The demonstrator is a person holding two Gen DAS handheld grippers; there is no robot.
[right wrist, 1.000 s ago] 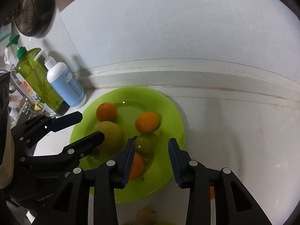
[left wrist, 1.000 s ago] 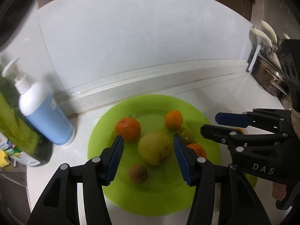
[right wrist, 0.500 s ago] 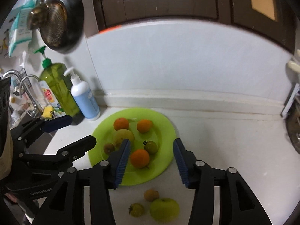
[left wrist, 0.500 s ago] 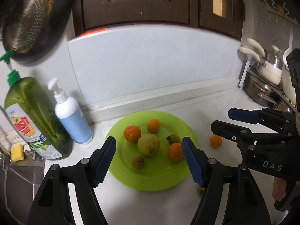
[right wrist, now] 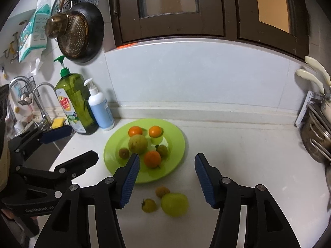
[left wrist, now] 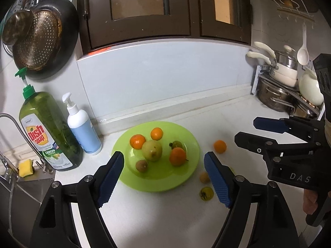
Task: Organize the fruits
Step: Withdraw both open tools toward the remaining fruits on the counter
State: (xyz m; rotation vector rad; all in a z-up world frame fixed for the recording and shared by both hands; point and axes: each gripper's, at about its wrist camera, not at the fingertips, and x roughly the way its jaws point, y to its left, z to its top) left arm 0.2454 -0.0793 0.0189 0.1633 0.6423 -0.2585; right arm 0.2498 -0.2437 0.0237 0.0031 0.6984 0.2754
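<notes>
hovering grippers point(left wrist: 164, 177) point(right wrist: 166, 177), jaws opening, empty

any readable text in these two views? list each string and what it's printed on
"Dish soap": green bottle, label.
"LEMON": same label, lower down; the fine print around it is too small to read.
"DAS": body of the right gripper, seen from the left wrist.
"GenRobot.AI": body of the left gripper, seen from the right wrist.
Blue pump bottle: no text readable.
Hanging packet: print too small to read.
</notes>
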